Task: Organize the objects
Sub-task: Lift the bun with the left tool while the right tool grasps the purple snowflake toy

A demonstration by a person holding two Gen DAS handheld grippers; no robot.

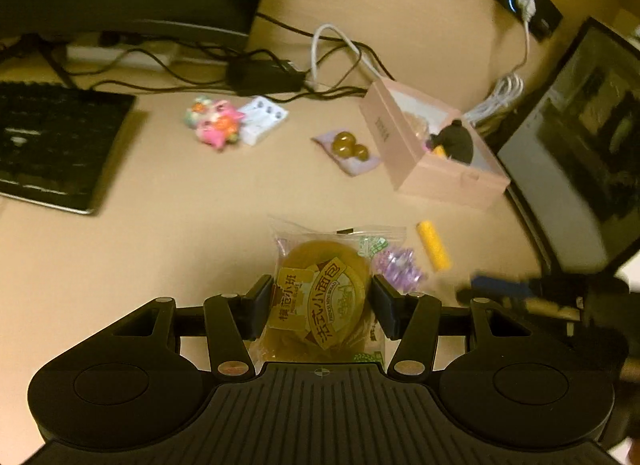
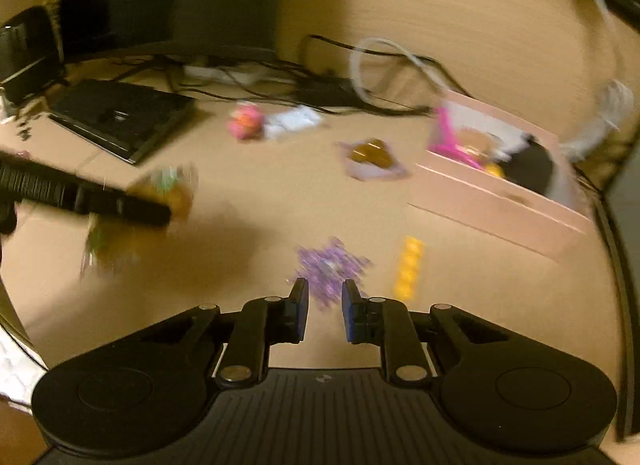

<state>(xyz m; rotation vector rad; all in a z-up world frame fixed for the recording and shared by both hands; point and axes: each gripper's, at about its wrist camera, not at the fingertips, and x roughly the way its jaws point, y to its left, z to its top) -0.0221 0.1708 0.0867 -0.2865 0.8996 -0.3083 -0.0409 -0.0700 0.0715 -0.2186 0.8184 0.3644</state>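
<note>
Left fingers: the left gripper [image 1: 322,285] stands about half open, its pads pressed on either side of a bread packet [image 1: 316,261], which it holds clear of the worktop [image 1: 180,225].
Bread packet: clear film, crimped far edge, a round golden bun inside under a yellow-brown printed label. It looks soft and slippery.
Right fingers: the right gripper [image 2: 325,287] is drawn nearly together with only a narrow gap. A purple trinket [image 2: 330,265] lies just at its tips; blur hides whether any of it is pinched.
Loose things: a yellow block [image 2: 408,269] sits just right of the trinket. Farther off are a pouch of brown balls [image 1: 350,145] and a pink toy [image 1: 216,125].
Goal, as judged: the open pink box [image 1: 436,177] at far right, already holding a dark object and other bits, looks like the place to collect things.
Risk, slip: the film could slide between the pads, since they grip the bun's soft sides. A fast swing would make that worse.
Risk, crush: harder squeezing would flatten the bun.
Risk, collision: both grippers work close together on the near right. The left path to the box crosses over the right gripper, the trinket and the block.
Risk, box: the raised lid stands on the left side and could catch the packet.
</note>
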